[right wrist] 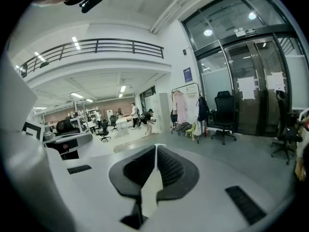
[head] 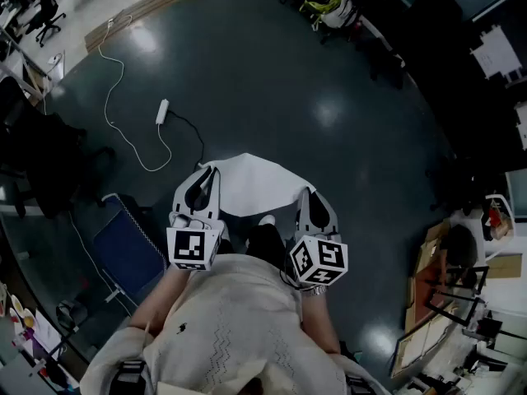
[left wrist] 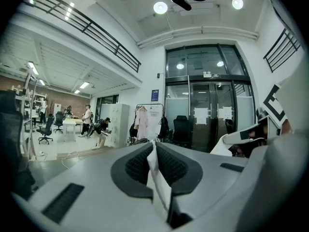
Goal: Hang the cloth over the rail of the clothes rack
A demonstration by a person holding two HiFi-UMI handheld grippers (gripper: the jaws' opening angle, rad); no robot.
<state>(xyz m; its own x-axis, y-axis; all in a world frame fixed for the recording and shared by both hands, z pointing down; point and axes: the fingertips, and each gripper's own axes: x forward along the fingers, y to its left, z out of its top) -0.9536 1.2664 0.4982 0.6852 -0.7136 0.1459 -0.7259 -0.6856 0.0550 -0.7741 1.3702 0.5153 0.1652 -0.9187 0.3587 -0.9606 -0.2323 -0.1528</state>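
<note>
Pinching one cloth (head: 251, 183) corner each, left gripper (head: 204, 173) and right gripper (head: 306, 196) clamp shut, keeping it spread for draping.

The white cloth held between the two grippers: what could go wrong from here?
1. The left gripper and the right gripper each pinch only a thin edge of the cloth. It might slip free and one side drop to the floor.
2. A white cable and a power strip lie on the floor ahead, and the clothes rack stands far across the room. The person could trip on the way.
</note>
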